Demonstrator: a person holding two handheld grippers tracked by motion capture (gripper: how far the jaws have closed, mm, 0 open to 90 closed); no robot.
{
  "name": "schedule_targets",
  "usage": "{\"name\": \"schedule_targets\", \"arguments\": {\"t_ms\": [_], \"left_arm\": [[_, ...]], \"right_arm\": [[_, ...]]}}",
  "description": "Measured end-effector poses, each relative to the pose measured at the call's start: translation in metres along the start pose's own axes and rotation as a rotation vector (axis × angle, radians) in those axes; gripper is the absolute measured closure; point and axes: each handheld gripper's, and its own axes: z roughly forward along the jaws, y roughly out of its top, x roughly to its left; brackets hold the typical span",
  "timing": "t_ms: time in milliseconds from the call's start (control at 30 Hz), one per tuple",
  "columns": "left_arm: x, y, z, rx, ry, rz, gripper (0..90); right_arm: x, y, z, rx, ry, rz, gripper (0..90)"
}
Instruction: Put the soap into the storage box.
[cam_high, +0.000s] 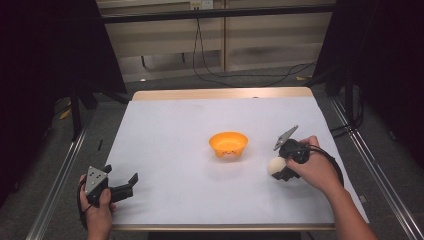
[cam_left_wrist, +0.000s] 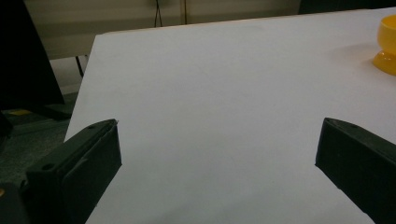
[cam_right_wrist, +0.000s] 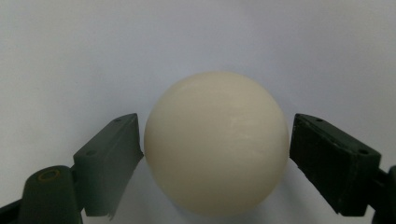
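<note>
A cream-white ball (cam_right_wrist: 215, 142) sits between the jaws of the right gripper (cam_high: 281, 167), on the white table cover (cam_high: 180, 140) toward its near right part. In the right gripper view the left jaw touches the ball; the right jaw stands just beside it, a thin gap apparent (firm grip cannot be confirmed). An orange bowl (cam_high: 228, 143) stands upright near the table's middle, just left of the ball and apart from it. The left gripper (cam_high: 122, 189) hovers at the near left corner, jaws spread wide, nothing between them. The person's right hand (cam_high: 317, 170) holds the right gripper.
</note>
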Motion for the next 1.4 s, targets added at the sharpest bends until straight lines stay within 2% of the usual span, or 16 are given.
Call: {"name": "schedule_targets", "arguments": {"t_ms": [167, 200, 400, 533, 600, 1133, 1400], "left_arm": [[0.0002, -0.0001, 0.0001, -0.002, -0.004, -0.002, 0.0], [0.0002, -0.0001, 0.0001, -0.002, -0.004, -0.002, 0.0], [0.0005, 0.0000, 0.0000, 0.001, -0.001, 0.000, 0.0], [0.0005, 0.0000, 0.0000, 0.001, 0.000, -0.001, 0.0], [0.0005, 0.0000, 0.0000, 0.001, 0.000, -0.001, 0.0], [0.0001, -0.0001, 0.0000, -0.003, -0.003, -0.002, 0.0], [0.0002, -0.0001, 0.0000, -0.003, -0.003, -0.003, 0.0]], "right_arm": [[-0.0002, 0.0003, 0.0025, 0.005, 0.001, 0.002, 17.6], [-0.0008, 0.0003, 0.0031, 0.006, -0.003, -0.013, 17.7], [0.0002, 0.0021, 0.0048, 0.011, 0.001, 0.008, 19.4], [-0.0011, 0.0026, 0.0075, 0.020, -0.001, -0.010, 20.1], [-0.0009, 0.0026, 0.0082, 0.021, 0.001, -0.004, 20.3], [-0.0015, 0.0013, 0.0090, 0.017, 0.017, 0.013, 22.6], [-0.0005, 0.0017, 0.0088, 0.011, 0.010, 0.003, 22.9]]}}
